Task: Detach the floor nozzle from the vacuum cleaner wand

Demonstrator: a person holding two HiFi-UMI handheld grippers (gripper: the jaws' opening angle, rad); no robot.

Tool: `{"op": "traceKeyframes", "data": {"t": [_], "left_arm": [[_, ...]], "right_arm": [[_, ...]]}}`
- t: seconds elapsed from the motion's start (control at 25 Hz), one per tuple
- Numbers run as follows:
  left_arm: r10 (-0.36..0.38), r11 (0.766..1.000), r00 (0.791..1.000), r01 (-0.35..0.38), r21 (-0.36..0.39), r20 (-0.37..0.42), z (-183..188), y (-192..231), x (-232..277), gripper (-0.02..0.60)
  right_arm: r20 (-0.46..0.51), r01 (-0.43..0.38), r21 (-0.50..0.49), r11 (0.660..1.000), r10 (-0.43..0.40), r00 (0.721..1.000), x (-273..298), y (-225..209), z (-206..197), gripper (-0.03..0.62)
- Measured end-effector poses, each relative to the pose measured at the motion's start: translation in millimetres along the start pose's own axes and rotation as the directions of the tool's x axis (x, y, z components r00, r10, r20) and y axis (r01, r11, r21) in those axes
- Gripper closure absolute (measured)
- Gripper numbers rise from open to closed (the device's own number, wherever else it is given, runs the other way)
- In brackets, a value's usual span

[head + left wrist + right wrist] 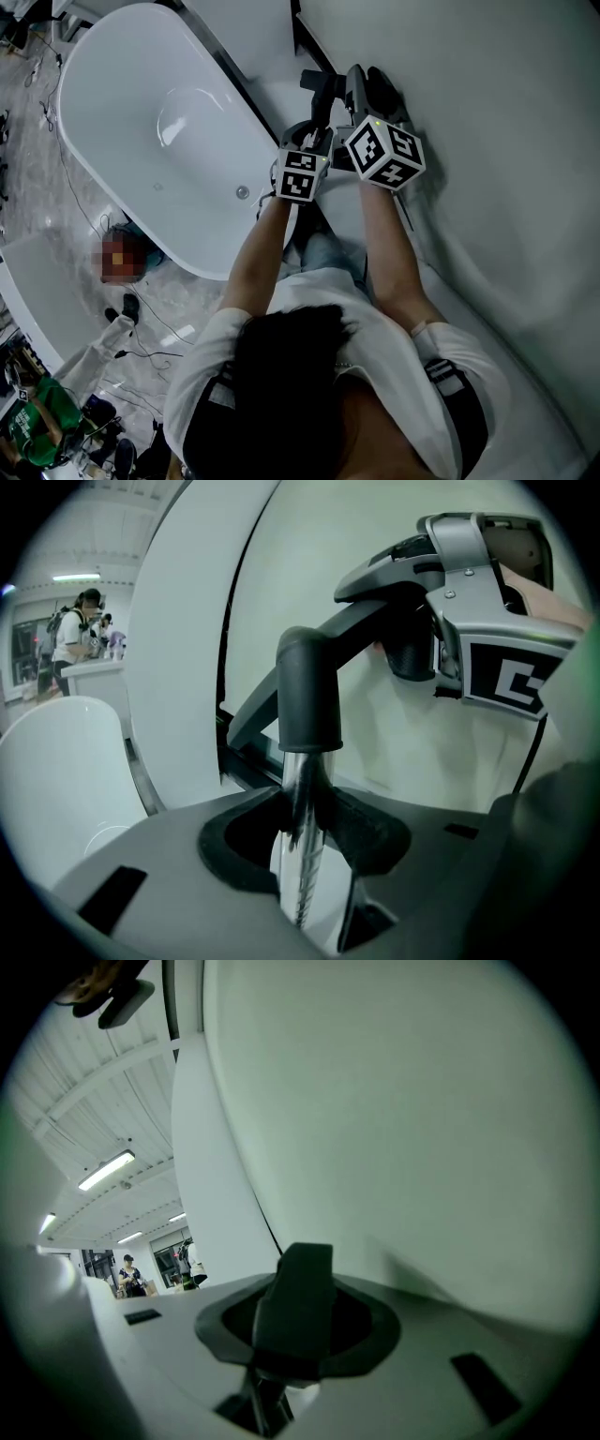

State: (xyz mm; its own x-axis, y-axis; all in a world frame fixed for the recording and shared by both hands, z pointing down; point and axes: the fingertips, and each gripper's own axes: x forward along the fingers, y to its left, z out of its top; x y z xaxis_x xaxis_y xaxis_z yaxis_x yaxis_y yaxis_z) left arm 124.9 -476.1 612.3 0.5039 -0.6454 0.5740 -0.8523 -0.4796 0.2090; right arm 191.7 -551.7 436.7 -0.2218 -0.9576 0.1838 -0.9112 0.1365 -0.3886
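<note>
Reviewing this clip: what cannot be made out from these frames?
- Head view: the marker cubes cover what the jaws hold, and the floor nozzle cannot be picked out.
- Left gripper view: the lower end of the wand is hidden behind the body of the left gripper.
- Right gripper view: the dark part in the jaws of the right gripper is too close to identify.

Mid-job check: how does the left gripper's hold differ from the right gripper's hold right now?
The left gripper is closed on the wand's shiny metal tube; the right gripper is closed on a dark matte plastic part. The left gripper holds just below the dark collar, while the right gripper holds farther along, past that collar's bend. Both are clamped on the vacuum, side by side.
</note>
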Motion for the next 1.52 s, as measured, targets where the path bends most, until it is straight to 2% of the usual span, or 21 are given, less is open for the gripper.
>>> {"op": "traceKeyframes", "data": {"t": [0.36,0.44,0.52,0.6,0.72,1.12,1.28,1.44,1.52], "left_arm": [[-0.013,1.000,1.000,0.013,-0.002,0.018,4,-3,-5,0.426],[-0.006,1.000,1.000,0.006,-0.011,0.023,1,0,-6,0.426],[-0.001,1.000,1.000,0.002,-0.031,0.025,0,9,-7,0.426],[-0.006,0.999,1.000,0.007,-0.036,0.019,1,15,-6,0.426],[-0.012,0.999,1.000,0.013,-0.052,0.018,3,14,-4,0.426],[-0.005,0.999,1.000,0.006,-0.041,0.019,3,11,-4,0.426],[-0.014,0.997,0.999,0.017,-0.081,0.034,-1,13,-7,0.425],[0.007,0.996,0.999,-0.003,-0.094,0.046,0,14,-10,0.422],[0.011,0.994,0.997,-0.003,-0.111,0.076,5,11,-14,0.392]], "right_arm": [[0.032,0.015,0.142,0.990,-0.020,0.999,-6,-1,7,0.476],[0.068,0.002,0.176,0.984,-0.015,0.998,-9,-2,15,0.477],[0.144,-0.041,0.158,0.987,0.018,0.989,-9,4,46,0.477],[0.208,-0.090,0.087,0.992,0.070,0.976,-3,18,83,0.479],[0.254,-0.129,0.056,0.990,0.111,0.961,-3,30,113,0.480],[0.243,-0.135,0.092,0.987,0.109,0.964,-16,29,103,0.480],[0.234,-0.130,0.089,0.987,0.107,0.966,-21,30,97,0.480],[0.223,-0.127,0.071,0.989,0.109,0.969,-26,31,94,0.481],[0.219,-0.131,0.064,0.989,0.114,0.969,-30,30,92,0.482]]}}
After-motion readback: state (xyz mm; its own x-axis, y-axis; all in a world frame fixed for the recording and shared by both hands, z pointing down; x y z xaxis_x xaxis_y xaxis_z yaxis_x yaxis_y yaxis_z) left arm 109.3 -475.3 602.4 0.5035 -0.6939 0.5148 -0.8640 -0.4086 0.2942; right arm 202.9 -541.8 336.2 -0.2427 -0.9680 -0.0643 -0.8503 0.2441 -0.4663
